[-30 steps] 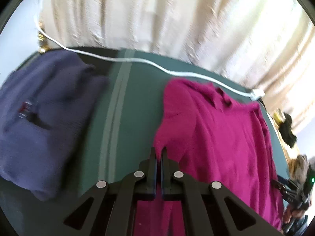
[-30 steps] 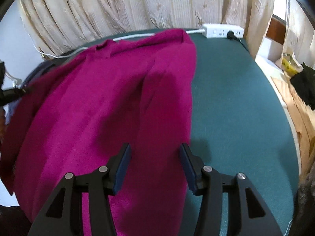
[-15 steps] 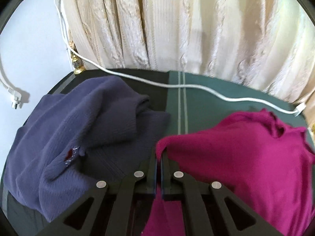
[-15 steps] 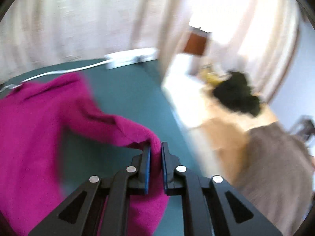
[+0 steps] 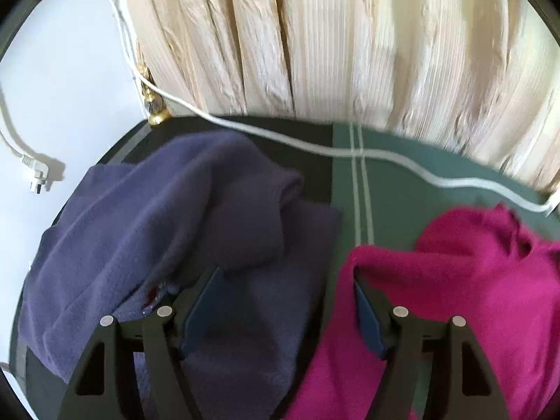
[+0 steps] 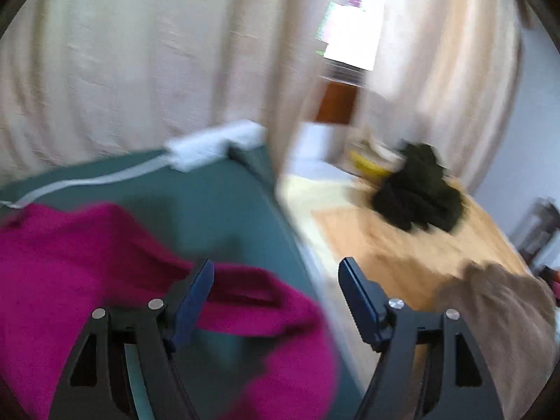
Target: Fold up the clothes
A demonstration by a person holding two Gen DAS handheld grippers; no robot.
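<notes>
Two garments lie before you in the left wrist view: a navy sweater [image 5: 168,231] heaped on the dark left part of the table [image 5: 395,175], and the magenta sweater [image 5: 465,287] spread on the green cloth to its right. Your left gripper [image 5: 288,301] has just been opening; its jaws now stand wide apart, hovering over the navy knit, and a corner of the magenta sweater lies against the inner face of the right-hand finger, though nothing is pinched. A white cable [image 5: 350,150] crosses the far side of the table in front of the cream curtain [image 5: 332,42], and a white plug [image 5: 36,171] hangs by the wall at left. In the right wrist view, which is blurred, your right gripper [image 6: 276,290] has likewise just been opening and its jaws stand wide, with a fold of the magenta sweater [image 6: 87,262] below and between them, loose, not squeezed by the pads. That fold rests near the right edge of the green table [image 6: 217,192]. Beyond it a white power strip [image 6: 210,143] sits at the far corner, and off the table a dark bundle [image 6: 420,192] lies on a pale wooden surface [image 6: 402,259].
</notes>
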